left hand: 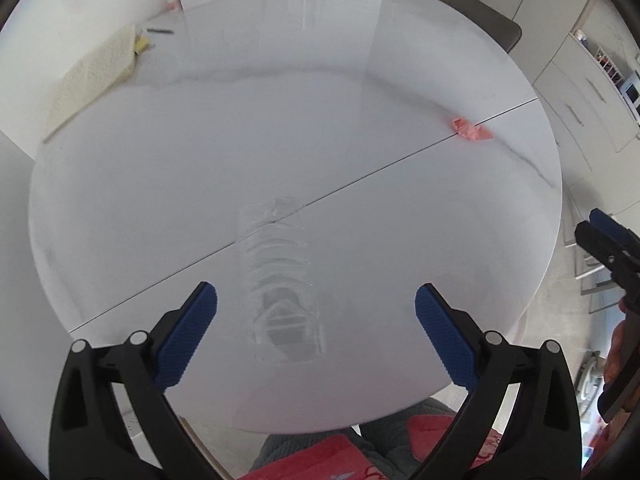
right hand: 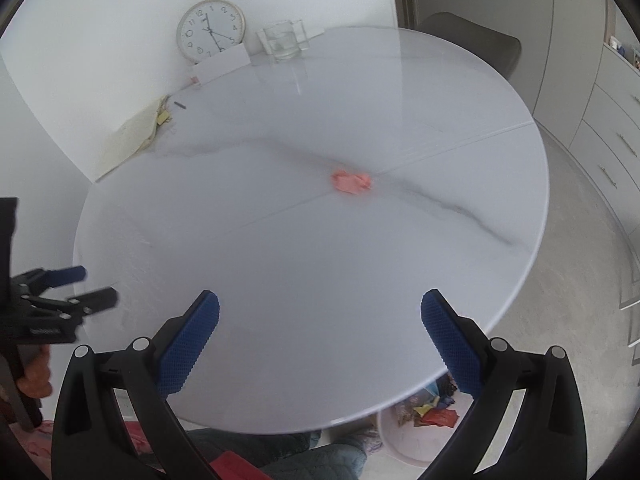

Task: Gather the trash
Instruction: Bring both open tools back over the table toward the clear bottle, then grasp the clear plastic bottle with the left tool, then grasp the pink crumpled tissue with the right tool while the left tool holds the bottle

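Note:
A crushed clear plastic bottle [left hand: 282, 280] lies on the round white table [left hand: 160, 184], just ahead of and between the fingers of my open left gripper [left hand: 316, 312]. A crumpled pink paper [left hand: 471, 129] lies at the right on the table seam; it also shows in the right wrist view [right hand: 351, 182], mid-table, well ahead of my open, empty right gripper [right hand: 320, 316]. The left gripper [right hand: 80, 284] shows at the left edge of the right wrist view. The right gripper [left hand: 592, 232] shows at the right edge of the left wrist view; its jaws look nearly together there.
A white bin [right hand: 416, 428] holding colourful trash stands on the floor under the table's near edge. A clock [right hand: 211, 30], a white card [right hand: 222, 63] and a glass container [right hand: 282, 42] stand at the table's far side. A cream cloth [left hand: 96, 76] lies at far left. A chair [left hand: 480, 12] and cabinets [left hand: 580, 92] are beyond.

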Demonstrator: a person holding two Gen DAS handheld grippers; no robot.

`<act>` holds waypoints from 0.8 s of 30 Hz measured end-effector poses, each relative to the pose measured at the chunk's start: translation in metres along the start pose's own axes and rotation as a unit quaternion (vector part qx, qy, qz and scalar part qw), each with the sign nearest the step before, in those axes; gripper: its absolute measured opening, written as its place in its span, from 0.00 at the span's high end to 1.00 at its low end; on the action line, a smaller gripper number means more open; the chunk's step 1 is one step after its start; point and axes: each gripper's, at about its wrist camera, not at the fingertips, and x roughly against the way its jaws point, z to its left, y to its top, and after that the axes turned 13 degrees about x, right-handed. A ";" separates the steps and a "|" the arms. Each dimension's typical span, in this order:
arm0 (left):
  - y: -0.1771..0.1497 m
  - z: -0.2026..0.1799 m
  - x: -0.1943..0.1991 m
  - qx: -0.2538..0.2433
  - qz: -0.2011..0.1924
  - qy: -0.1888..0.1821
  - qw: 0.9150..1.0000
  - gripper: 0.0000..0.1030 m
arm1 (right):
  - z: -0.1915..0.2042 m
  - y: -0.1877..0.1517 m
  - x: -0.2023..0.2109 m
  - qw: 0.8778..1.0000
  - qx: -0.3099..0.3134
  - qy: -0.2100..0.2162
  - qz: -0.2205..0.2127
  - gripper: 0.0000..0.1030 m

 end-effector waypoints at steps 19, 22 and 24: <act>0.018 0.012 -0.093 0.015 0.111 -0.039 0.993 0.40 | 0.052 0.028 -0.012 0.999 0.022 -0.022 0.040 0.03; 0.017 0.009 -0.090 0.009 0.096 -0.033 0.995 0.42 | 0.050 0.026 -0.013 0.999 0.018 -0.025 0.044 0.03; 0.015 0.007 -0.087 0.001 0.091 -0.031 0.995 0.42 | 0.048 0.024 -0.014 0.999 0.013 -0.026 0.045 0.03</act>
